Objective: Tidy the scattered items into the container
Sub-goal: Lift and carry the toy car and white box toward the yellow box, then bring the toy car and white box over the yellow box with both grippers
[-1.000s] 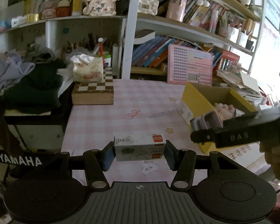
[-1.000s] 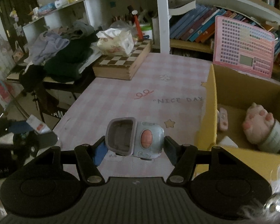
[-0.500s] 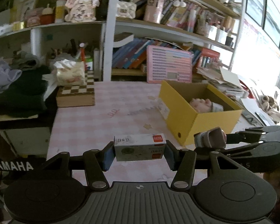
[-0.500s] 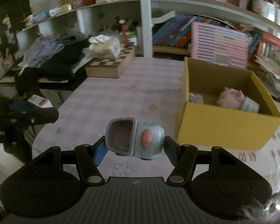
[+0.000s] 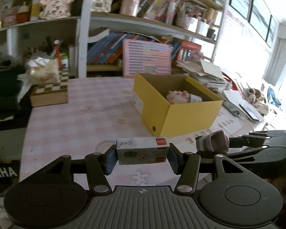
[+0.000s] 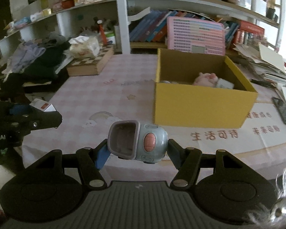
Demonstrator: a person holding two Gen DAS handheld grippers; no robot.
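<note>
My left gripper (image 5: 142, 153) is shut on a small white staple box (image 5: 143, 150) with a red label, held above the near table edge. My right gripper (image 6: 137, 146) is shut on a grey toy (image 6: 137, 140) with a pink button. That toy also shows at the right of the left wrist view (image 5: 212, 140). The open yellow cardboard box (image 5: 188, 114) stands on the pink checked table ahead, also in the right wrist view (image 6: 200, 105). A pink plush (image 6: 206, 78) and other small items lie inside it.
A chessboard box (image 5: 49, 95) with a tissue pack (image 5: 42, 72) sits at the far left of the table. A pink board (image 6: 196, 35) leans behind the box. Shelves of books stand behind. A phone (image 6: 284, 112) and papers lie to the right.
Both grippers have drawn back from the yellow box toward the near table edge, each still holding its item. The box now looks smaller and farther away.
</note>
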